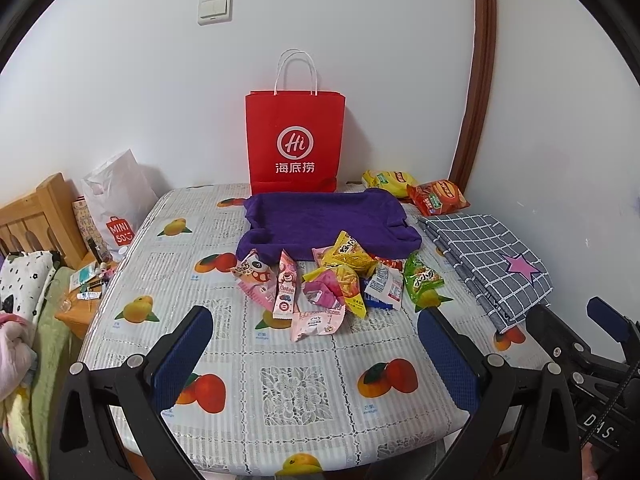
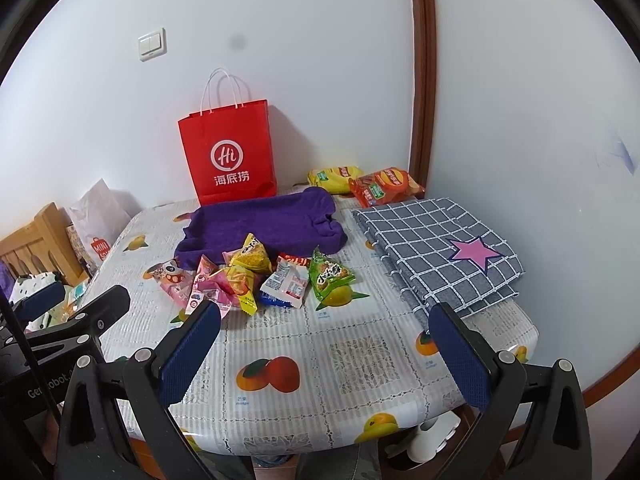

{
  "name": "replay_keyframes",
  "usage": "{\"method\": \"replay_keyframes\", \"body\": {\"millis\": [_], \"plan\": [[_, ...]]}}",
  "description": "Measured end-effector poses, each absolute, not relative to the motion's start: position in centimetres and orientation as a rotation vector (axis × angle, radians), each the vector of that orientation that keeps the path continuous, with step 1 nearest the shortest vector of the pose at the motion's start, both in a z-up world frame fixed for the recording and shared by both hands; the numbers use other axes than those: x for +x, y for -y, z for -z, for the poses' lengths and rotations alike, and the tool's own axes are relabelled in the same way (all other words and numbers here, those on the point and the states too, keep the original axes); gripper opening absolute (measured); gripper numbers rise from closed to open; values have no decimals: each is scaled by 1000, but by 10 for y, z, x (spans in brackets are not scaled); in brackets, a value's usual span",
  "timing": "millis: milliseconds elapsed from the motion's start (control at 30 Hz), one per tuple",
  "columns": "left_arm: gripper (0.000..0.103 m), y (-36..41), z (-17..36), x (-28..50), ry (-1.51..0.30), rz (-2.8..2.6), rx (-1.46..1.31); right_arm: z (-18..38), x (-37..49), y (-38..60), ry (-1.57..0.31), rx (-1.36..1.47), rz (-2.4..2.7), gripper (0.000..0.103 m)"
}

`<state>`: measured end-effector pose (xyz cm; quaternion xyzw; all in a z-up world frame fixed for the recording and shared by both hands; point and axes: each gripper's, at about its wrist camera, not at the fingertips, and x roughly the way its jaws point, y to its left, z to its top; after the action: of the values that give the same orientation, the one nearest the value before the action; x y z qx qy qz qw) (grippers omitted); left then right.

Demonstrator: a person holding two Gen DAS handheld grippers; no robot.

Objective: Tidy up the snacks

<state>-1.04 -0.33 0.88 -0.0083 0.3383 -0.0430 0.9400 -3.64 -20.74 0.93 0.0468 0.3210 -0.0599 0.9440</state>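
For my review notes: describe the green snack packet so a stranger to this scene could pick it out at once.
Start at the red paper bag standing against the wall, then come forward over the purple towel to the snack pile. The green snack packet lies at the pile's right edge, nearest the checked cloth, and is the only green wrapper there.

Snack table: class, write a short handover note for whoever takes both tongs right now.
Left tongs: open, empty, over the near table edge.
Right tongs: open, empty, likewise.
Snack pile: loose on the tablecloth, in front of the purple towel.
Two chip bags: far right, behind the checked cloth.
Red bag: upright at the wall.
Done: nothing visibly sorted. Left: everything.
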Motion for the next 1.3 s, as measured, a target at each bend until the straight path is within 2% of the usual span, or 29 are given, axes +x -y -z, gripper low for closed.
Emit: {"method": "replay_keyframes", "body": {"millis": [1300], "plan": [[103, 4, -1, -15, -697, 92, -22, -3, -37, 203, -660, 92, 121, 102]]}}
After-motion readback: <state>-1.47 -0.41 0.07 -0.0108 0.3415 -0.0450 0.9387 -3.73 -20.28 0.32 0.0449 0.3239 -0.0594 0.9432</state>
